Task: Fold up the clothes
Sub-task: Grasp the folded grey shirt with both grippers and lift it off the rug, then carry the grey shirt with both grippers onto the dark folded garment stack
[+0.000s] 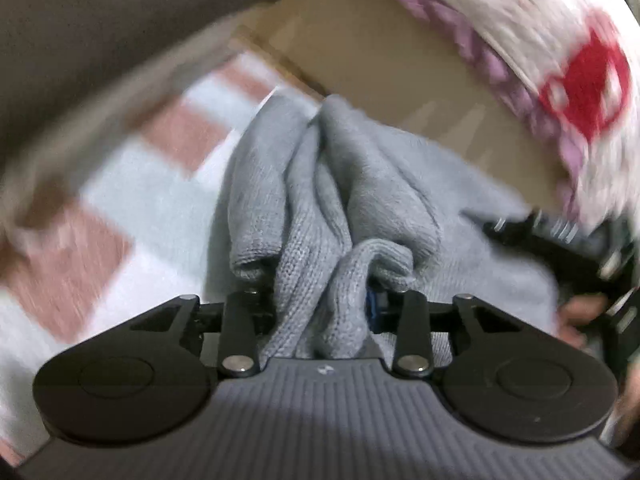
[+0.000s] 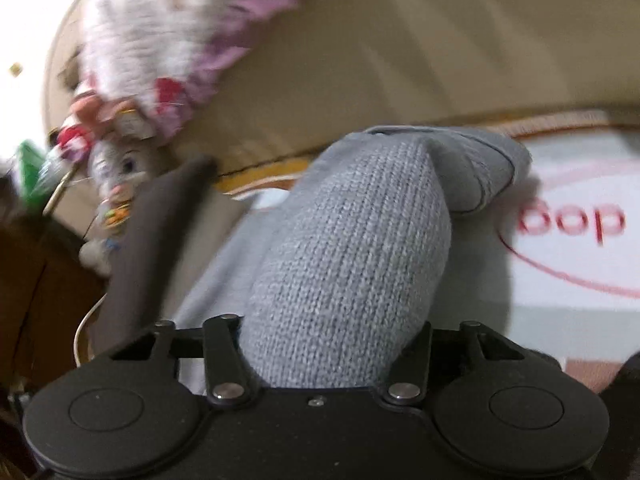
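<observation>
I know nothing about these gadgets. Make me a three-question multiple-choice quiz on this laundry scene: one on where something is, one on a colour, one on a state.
1. Where does the knitted garment sit in the right wrist view?
A. Hanging from a rail
B. Bunched between the right gripper's fingers
C. Inside a drawer

2. What colour is that knitted garment?
A. Grey
B. Green
C. Black

3. What is the left gripper doing?
A. Open over bare bedding
B. Closed on nothing
C. Closed on a fold of the knit

Answers:
1 B, the knit fills the gap between the fingers and rises from it.
2 A, its ribbed surface reads pale grey in both views.
3 C, a pinched ridge of grey knit runs straight into the narrow gap between the fingers.
</observation>
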Action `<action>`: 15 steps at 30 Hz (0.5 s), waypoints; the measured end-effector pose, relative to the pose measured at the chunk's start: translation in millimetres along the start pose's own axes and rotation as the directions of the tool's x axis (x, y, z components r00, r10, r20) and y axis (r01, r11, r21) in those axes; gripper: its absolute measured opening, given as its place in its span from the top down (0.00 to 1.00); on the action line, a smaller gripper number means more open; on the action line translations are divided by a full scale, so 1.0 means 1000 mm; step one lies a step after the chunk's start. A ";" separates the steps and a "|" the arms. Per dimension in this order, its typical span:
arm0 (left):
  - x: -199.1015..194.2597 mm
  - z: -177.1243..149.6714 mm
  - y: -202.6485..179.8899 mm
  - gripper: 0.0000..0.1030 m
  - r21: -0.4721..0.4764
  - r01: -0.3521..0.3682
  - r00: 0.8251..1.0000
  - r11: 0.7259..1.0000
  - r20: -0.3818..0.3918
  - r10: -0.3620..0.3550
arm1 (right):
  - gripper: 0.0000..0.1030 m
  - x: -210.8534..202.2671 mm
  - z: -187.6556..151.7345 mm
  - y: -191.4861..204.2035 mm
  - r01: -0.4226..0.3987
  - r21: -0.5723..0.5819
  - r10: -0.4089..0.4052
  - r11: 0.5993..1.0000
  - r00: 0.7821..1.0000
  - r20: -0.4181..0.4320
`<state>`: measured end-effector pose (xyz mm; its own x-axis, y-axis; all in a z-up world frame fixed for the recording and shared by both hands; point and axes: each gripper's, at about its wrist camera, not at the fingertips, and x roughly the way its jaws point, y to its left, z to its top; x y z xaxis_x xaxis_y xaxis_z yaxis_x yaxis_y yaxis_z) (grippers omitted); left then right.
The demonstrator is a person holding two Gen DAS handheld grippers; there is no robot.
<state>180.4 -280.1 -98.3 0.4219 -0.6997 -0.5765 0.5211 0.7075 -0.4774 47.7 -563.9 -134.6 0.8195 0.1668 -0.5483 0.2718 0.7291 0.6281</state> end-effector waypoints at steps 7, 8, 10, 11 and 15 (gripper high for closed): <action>-0.036 0.024 -0.019 0.69 0.020 0.052 0.993 0.998 0.107 -0.053 | 0.49 -0.041 0.019 0.075 0.006 -0.146 0.010 0.989 0.994 0.106; -0.046 0.029 -0.020 0.69 0.021 0.057 0.990 0.998 0.130 -0.059 | 0.49 -0.046 0.021 0.084 0.000 -0.167 0.020 0.986 0.993 0.118; -0.069 0.038 -0.023 0.69 0.031 0.045 0.985 0.999 0.168 -0.049 | 0.49 -0.053 0.028 0.108 -0.029 -0.214 0.059 0.976 0.988 0.139; -0.080 0.043 -0.023 0.69 0.034 0.031 0.983 0.999 0.179 -0.036 | 0.49 -0.055 0.031 0.120 -0.044 -0.235 0.080 0.971 0.986 0.146; -0.134 0.069 -0.010 0.69 0.039 -0.051 0.969 0.998 0.243 0.040 | 0.49 -0.043 0.039 0.175 -0.129 -0.317 0.181 0.940 0.973 0.142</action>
<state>169.8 -200.6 29.6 0.6102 -0.6736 -0.4171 0.5272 0.7382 -0.4209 79.7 -469.3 20.5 0.9185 0.2001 -0.3411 -0.0101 0.8741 0.4856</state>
